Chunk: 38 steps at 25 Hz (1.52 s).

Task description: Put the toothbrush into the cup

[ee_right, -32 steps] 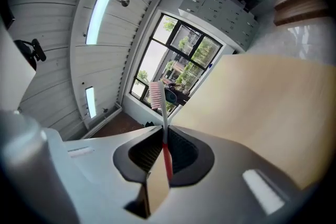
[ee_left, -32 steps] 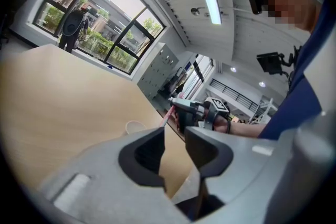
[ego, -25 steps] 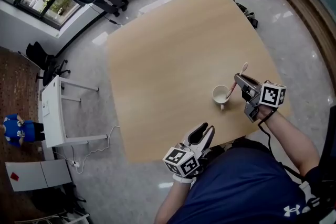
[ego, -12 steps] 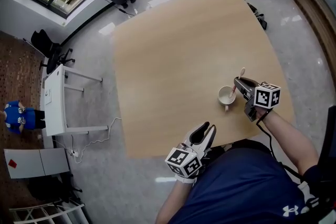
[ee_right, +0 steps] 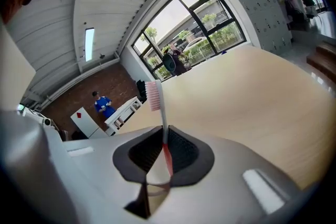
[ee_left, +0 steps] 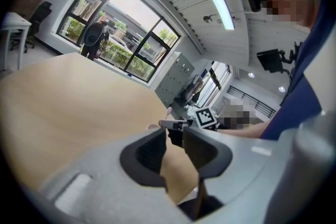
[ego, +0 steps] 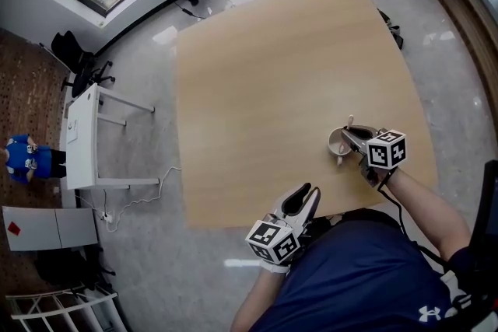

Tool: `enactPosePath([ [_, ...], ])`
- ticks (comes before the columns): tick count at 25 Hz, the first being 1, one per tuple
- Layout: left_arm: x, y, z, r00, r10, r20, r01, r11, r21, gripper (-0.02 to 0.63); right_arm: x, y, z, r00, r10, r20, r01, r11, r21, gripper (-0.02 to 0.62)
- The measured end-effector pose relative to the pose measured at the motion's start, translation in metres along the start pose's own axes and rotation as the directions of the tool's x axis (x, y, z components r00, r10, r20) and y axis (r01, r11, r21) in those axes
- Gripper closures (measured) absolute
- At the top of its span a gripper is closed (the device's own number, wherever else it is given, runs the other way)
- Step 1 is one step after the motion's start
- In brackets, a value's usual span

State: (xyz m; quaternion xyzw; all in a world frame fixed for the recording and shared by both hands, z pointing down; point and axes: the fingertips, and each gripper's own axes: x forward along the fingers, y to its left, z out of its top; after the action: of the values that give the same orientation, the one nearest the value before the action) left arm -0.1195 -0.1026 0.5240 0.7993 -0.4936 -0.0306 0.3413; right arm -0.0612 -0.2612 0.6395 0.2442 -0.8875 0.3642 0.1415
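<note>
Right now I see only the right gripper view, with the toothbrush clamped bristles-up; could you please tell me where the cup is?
Observer: In the head view the white cup stands on the table, with the right gripper, shut on the toothbrush, over its rim.
Operator: Is the left gripper nearby?
Observer: No, the left gripper hangs at the table's near edge, apart from the cup.
Operator: Is it holding anything?
Observer: No; its jaws have just been closing slightly but stand apart, empty.

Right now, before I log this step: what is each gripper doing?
Left gripper: open, nothing between its jaws, which have just been closing a little.
Right gripper: shut on the toothbrush.
</note>
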Motion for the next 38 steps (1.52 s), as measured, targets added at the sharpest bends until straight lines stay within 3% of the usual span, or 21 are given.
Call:
enactPosePath([
  [7,-0.012,-0.001,-0.001,1.000,-0.019,0.000,0.019,1.000,-0.006,0.500,0.005,0.016,-0.010,1.000,-0.003,-0.029,0.003,1.000,-0.012,0.555],
  [11,-0.010,-0.002,-0.003,1.000,-0.023,-0.010,0.023,1.000,-0.011,0.500,0.001,0.013,-0.007,0.999,-0.023,-0.028,0.023,0.999,-0.030,0.465],
  [24,-0.019,-0.011,-0.009,0.998,-0.060,-0.033,0.060,0.998,0.009,0.500,-0.021,0.020,-0.008,0.998,-0.053,0.034,0.053,0.998,0.024,0.462],
  [30,-0.023,-0.009,-0.011,0.997,-0.071,-0.037,0.071,0.997,0.002,0.514,-0.033,0.027,-0.010,0.997,-0.043,0.065,0.040,0.998,0.056,0.503],
  [33,-0.019,-0.012,-0.011,0.996,-0.077,-0.044,0.077,0.997,-0.002,0.518,-0.043,0.036,-0.007,0.996,-0.009,0.086,0.002,0.997,0.076,0.573],
  [38,-0.011,-0.015,-0.016,0.992,-0.103,-0.077,0.103,0.995,-0.007,0.526,-0.056,0.059,0.002,0.991,0.040,0.124,-0.049,0.996,0.071,0.583],
])
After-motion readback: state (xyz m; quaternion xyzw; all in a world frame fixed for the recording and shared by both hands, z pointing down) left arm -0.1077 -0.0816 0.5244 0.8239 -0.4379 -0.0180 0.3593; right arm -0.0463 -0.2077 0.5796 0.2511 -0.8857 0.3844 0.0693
